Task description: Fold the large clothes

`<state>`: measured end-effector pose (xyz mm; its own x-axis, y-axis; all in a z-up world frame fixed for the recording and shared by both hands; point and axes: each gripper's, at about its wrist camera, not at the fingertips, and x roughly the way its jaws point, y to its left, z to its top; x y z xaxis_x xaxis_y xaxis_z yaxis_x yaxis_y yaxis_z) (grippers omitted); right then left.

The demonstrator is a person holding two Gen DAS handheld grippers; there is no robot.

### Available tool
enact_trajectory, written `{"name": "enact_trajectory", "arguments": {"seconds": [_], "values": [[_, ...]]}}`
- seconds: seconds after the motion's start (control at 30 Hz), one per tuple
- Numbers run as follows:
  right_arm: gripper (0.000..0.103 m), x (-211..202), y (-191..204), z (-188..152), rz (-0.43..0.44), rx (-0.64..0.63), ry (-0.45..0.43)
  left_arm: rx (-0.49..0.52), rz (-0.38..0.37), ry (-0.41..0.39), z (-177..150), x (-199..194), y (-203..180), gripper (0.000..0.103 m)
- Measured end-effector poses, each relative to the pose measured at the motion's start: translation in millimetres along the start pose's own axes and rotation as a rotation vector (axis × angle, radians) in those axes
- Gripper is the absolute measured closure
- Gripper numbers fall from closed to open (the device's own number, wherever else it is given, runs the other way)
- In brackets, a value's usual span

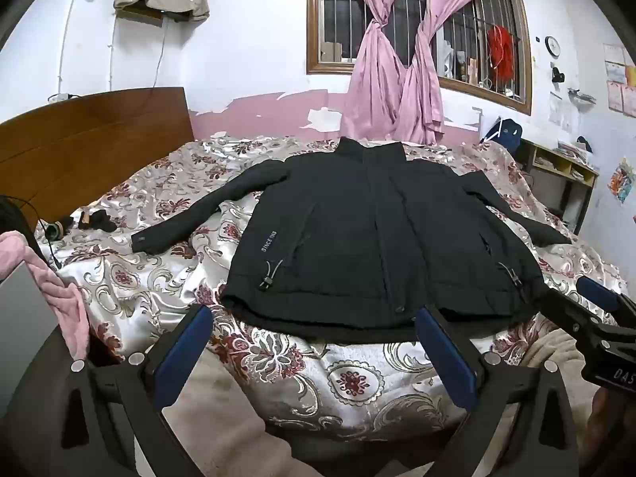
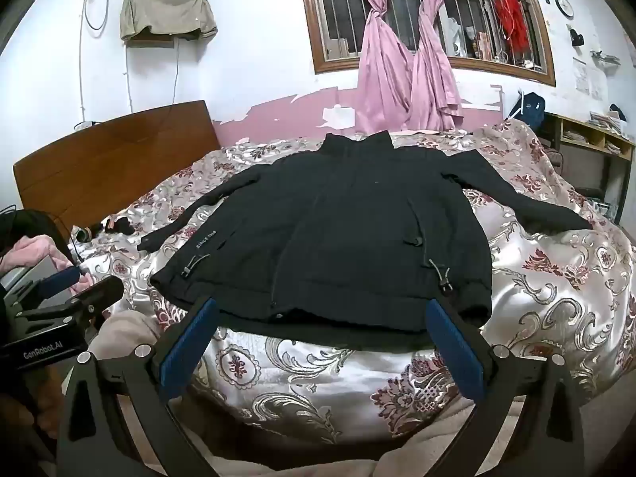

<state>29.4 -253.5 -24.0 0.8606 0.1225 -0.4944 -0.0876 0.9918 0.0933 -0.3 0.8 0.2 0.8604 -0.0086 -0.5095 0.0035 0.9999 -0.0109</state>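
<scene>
A black zip jacket (image 1: 369, 234) lies flat, front up, on the bed, collar toward the far wall and both sleeves spread out to the sides; it also shows in the right wrist view (image 2: 342, 234). My left gripper (image 1: 314, 318) is open and empty, hovering just short of the jacket's hem. My right gripper (image 2: 322, 310) is open and empty, also just short of the hem, farther right. Each gripper shows at the edge of the other's view: the right one (image 1: 596, 310) and the left one (image 2: 75, 282).
The bed has a floral satin cover (image 1: 159, 278) and a wooden headboard (image 1: 91, 139) at the left. A pink cloth (image 1: 51, 278) hangs at the near left. Small dark items (image 1: 95, 218) lie by the headboard. Pink curtains (image 1: 393, 79), a window and a shelf unit (image 1: 564, 167) stand beyond.
</scene>
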Motion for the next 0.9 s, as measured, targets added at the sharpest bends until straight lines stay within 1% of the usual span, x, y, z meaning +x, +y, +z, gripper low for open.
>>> {"name": "enact_trajectory", "arguments": {"seconds": [0.9], "values": [[0.001, -0.2, -0.3, 1.8, 0.009, 0.012, 0.002, 0.012, 0.0, 0.001, 1.6, -1.6, -2.3, 0.0]]}}
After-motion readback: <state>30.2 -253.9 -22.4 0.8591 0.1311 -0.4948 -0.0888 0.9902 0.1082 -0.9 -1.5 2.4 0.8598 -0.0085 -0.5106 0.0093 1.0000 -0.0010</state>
